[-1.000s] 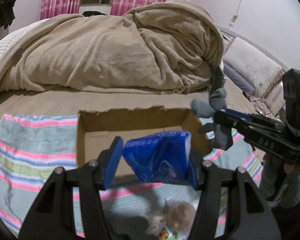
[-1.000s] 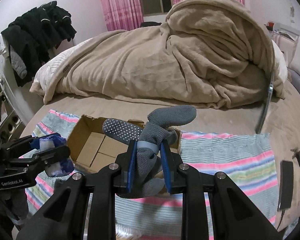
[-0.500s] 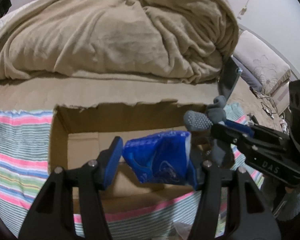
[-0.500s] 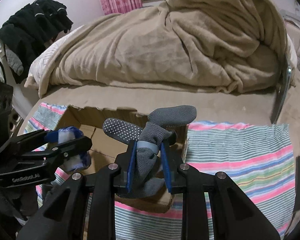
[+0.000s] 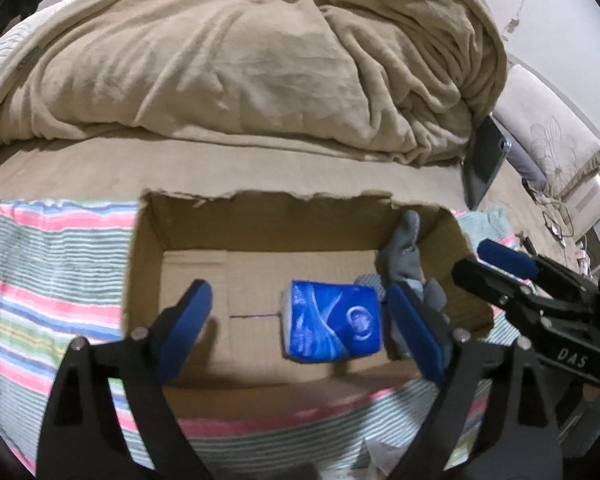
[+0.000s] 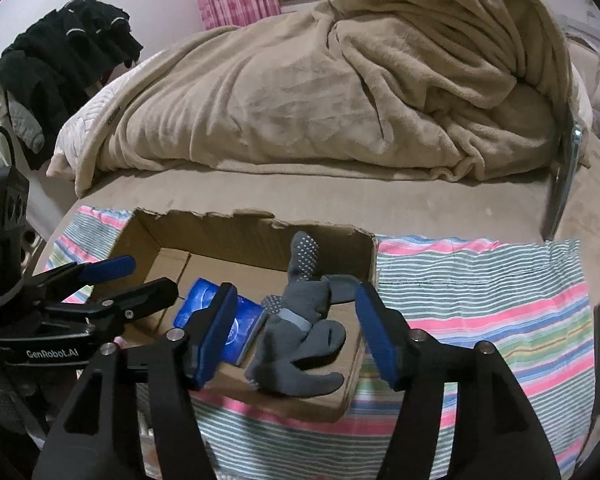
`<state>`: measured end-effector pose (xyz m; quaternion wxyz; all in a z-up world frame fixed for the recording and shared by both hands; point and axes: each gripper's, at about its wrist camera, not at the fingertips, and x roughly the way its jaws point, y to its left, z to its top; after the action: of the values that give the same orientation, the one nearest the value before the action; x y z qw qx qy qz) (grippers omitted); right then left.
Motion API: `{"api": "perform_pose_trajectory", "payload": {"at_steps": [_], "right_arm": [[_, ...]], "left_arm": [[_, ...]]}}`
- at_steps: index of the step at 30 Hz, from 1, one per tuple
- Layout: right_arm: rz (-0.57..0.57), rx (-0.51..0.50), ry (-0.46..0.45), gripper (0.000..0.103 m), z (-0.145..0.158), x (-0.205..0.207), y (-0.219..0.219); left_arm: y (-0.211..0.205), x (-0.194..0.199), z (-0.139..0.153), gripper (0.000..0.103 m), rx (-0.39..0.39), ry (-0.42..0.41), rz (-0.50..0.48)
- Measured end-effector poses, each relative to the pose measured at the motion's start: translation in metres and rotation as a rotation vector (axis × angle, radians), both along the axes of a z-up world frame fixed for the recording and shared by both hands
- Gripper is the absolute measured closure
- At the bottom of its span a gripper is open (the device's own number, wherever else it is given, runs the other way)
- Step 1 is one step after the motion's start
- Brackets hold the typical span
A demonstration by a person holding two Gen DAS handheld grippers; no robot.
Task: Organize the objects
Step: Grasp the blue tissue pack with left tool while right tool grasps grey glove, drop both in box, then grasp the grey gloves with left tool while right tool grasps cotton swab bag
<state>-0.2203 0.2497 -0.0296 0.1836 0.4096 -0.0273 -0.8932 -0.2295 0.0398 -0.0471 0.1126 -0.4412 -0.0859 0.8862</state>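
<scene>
Cardboard, brown and torn along its far rim, formed the open box (image 5: 148, 264) on the striped pink, green and grey cloth (image 5: 40, 264), and both task items now lay inside it. Half a second earlier the left gripper (image 5: 296, 320) had been clamped on the blue printed tissue pack (image 5: 332, 326); now its jaws stood wide apart over the box, and the pack sat free on the box floor toward the right. The right gripper (image 6: 296, 332) had likewise been closed on the grey knitted glove with dotted grip (image 6: 300, 320); now its blue pads were spread well apart with the glove dropped between them, crumpled at the box's near right corner, one finger pointing up against the far wall. Pack and glove lay just beside each other, and whether they touched could not be told.

From the left wrist view the glove was largely hidden behind the left gripper's right finger (image 5: 416, 332), and the right gripper (image 5: 496, 268) entered from the right with its body cut off at the edge. From the right wrist view the pack (image 6: 204, 300) was partly covered by the right gripper's left finger (image 6: 216, 332). Beyond the box rose the heaped beige plush blanket (image 6: 340, 100). A dark flat object (image 5: 486, 160) leaned against it on the right; what it was could not be made out.
</scene>
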Motion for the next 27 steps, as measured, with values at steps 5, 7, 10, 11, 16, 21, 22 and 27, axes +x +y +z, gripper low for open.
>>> {"api": "perform_pose_trajectory", "payload": {"at_steps": [5,7,10,11,16,21,22,27], "right_arm": [[-0.012,0.001,0.015,0.038,0.010,0.014,0.002],[-0.013,-0.001,0.022,0.038,0.014,0.021,0.001],[-0.014,-0.004,0.034,0.038,0.021,0.033,0.002],[-0.014,-0.006,0.037,0.038,0.023,0.037,0.002],[-0.014,-0.010,0.051,0.038,0.032,0.060,0.003],[-0.018,-0.011,0.052,0.038,0.035,0.080,0.007],[-0.019,-0.012,0.050,0.038,0.035,0.084,0.007],[-0.028,-0.018,0.036,0.038,0.031,0.101,0.011]], "left_arm": [[-0.005,0.015,0.014,0.011,-0.008,0.015,0.022],[-0.009,0.025,0.021,0.011,-0.009,0.026,0.024],[-0.010,0.041,0.030,0.011,-0.021,0.042,0.022],[-0.010,0.046,0.033,0.011,-0.027,0.046,0.020],[-0.015,0.074,0.041,0.011,-0.024,0.060,0.024],[-0.022,0.101,0.045,0.011,-0.021,0.066,0.033],[-0.024,0.106,0.045,0.011,-0.023,0.067,0.036],[-0.035,0.128,0.039,0.011,-0.005,0.053,0.055]]}}
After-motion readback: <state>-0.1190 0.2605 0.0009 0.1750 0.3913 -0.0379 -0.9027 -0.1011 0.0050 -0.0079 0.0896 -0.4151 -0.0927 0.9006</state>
